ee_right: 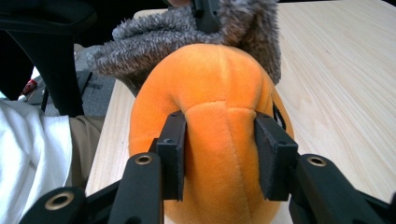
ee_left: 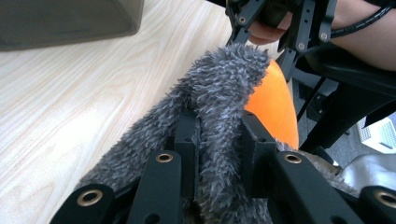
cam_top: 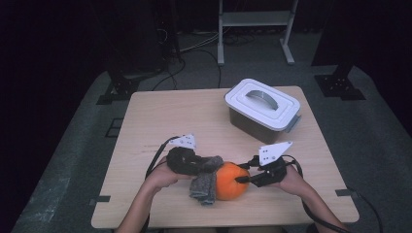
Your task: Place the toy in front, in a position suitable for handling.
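Two soft things sit at the near edge of the wooden surface (cam_top: 160, 116), between the person's hands: an orange plush pumpkin (cam_top: 230, 181) and a fuzzy grey sock (cam_top: 204, 180) that lies against its left side, one end hanging down toward the near edge. The left hand-held gripper (cam_top: 194, 162) has its jaws pinched nearly together on the sock; in the left gripper view the grey pile (ee_left: 219, 116) bulges up between the two black pads, with the pumpkin (ee_left: 275, 105) just behind it. The right hand-held gripper (cam_top: 241, 180) comes in from the pumpkin's right side, its jaws partly apart and set on either side of a raised segment of the plush; in the right gripper view the pads (ee_right: 173, 149) touch and dent the orange fabric (ee_right: 219, 140), so it has hold of the pumpkin, and the sock (ee_right: 187, 37) shows beyond the pumpkin's top. Farther back, well apart from both, a lidded storage box (cam_top: 262, 109) with a white lid and handle stands toward the far right corner of the surface. Beyond the far edge, cables (cam_top: 194, 53) trail over the dark floor beside a white metal frame (cam_top: 255, 29).
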A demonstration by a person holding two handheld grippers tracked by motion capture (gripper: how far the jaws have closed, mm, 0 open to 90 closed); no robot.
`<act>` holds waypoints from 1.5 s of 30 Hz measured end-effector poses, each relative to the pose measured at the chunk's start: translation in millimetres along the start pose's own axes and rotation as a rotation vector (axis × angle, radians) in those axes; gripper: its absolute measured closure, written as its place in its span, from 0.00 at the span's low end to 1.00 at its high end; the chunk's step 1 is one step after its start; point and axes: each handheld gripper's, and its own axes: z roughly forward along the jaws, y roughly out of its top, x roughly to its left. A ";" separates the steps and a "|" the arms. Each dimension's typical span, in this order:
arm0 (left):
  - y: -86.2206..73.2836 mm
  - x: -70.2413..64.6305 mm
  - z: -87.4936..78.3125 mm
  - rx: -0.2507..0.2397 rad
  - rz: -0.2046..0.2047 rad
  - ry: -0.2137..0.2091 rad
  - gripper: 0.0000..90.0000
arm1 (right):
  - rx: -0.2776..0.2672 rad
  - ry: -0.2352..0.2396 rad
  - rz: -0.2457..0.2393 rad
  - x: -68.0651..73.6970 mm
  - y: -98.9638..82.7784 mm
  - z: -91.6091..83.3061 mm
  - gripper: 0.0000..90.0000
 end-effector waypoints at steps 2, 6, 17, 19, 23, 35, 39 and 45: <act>0.4 -1.5 1.2 -0.004 0.002 0.002 0.80 | -0.014 -0.002 0.012 -0.3 -3.7 -1.4 0.65; 3.8 -4.7 -0.3 -0.001 0.021 0.002 0.80 | -0.013 -0.008 0.010 1.1 -3.0 -1.0 0.65; 26.1 -27.4 4.2 0.031 0.125 0.000 0.80 | 0.034 -0.055 -0.091 20.3 17.3 13.3 0.57; 20.5 -23.9 1.4 0.035 0.107 0.002 0.80 | 0.023 -0.064 -0.077 20.1 19.4 9.7 0.46; 7.7 -19.0 -4.4 0.031 0.069 -0.015 0.80 | -0.001 -0.070 -0.051 16.8 16.6 5.1 0.40; 12.1 -24.1 -9.8 0.054 0.094 0.002 0.80 | 0.018 -0.022 -0.014 18.3 16.9 21.0 0.51; 23.4 -28.3 -4.5 0.040 0.113 -0.020 0.80 | 0.024 -0.010 -0.037 24.7 19.2 25.7 0.56; 28.0 -27.0 1.0 0.031 0.114 -0.020 0.80 | 0.056 -0.037 -0.034 23.1 20.9 23.3 0.63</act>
